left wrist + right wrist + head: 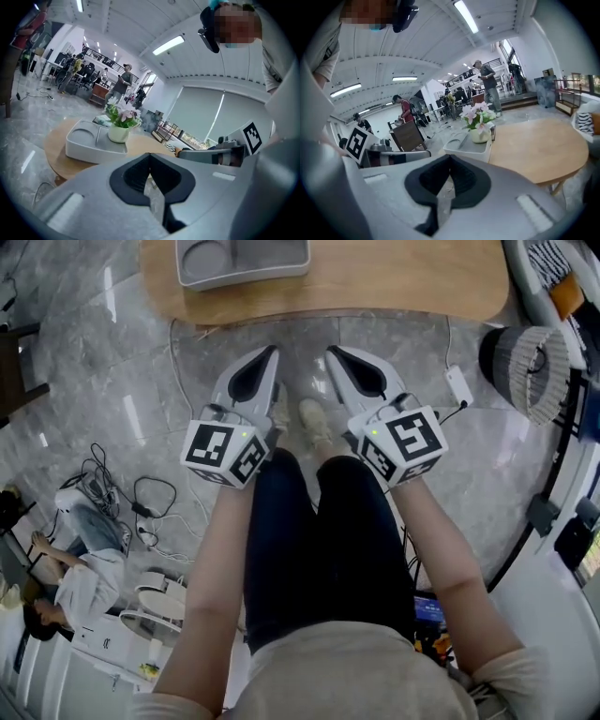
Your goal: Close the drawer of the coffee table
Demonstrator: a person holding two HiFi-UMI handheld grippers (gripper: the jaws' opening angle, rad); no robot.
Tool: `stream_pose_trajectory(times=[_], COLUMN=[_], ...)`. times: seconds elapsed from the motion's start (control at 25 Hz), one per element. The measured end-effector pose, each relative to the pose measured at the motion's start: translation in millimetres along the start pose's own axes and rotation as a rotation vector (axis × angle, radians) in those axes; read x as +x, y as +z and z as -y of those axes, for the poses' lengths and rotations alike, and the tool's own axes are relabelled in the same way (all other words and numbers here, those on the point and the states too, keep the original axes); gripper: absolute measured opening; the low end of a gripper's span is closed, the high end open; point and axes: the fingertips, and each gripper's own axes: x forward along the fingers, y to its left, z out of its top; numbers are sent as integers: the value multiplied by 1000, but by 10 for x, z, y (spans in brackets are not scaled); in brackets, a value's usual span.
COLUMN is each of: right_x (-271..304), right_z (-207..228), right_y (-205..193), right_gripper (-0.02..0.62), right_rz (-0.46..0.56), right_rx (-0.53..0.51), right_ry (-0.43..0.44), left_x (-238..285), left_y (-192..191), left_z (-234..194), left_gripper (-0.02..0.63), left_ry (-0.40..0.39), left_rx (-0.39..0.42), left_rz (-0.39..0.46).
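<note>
A: Where is the drawer you're meant to shut?

B: I can't see it. The round wooden counter (394,287) runs across the top of the head view, but only its top and near edge show. Any drawer front would sit under that edge, hidden from up here, and neither gripper view shows it.

A: And your fingers?

B: Both pairs are together with nothing between them. On my left gripper (274,352) the fingers (89,201) meet at their tips, and through the slit below them I see only floor. My right gripper (329,352) is the same, with its fingers (515,192) closed tip to tip and empty.

A: Why hold them like that?

B: I reckon closing a drawer is a push, not a grasp, so closed tips give me a firm, blunt end. I hold both side by side mid-frame, above my shoes (314,423). They point at the counter but are apart from it. It's a ready stance, and the task looks not yet begun.

A: Anything on the counter to mind?

B: A grey tray (244,277) sits at upper centre, close to the near edge. A pot of pink flowers (119,126) stands at its far end, on it or just behind it, I cannot tell which. A hard shove could rock that pot, so I'd push low and evenly. Cables (141,498) lie on the marble floor (94,362) at left, apart from my feet.
</note>
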Motion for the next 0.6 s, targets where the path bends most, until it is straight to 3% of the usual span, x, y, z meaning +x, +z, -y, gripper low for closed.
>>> stream_pose_trajectory(times=[0.28,0.6], right_x=[-332,-636], right_z=[-236,-679], right_y=[559,1055], right_gripper=[3,3], right_rz=[53,102], right_rx=[-4,-35], right_ry=[-16,23], left_x=[-414,-959], left_y=[594,1098], left_z=[376,586], left_gripper=[2,2], left_ry=[8,50], left_rx=[42,22], left_rz=[53,140])
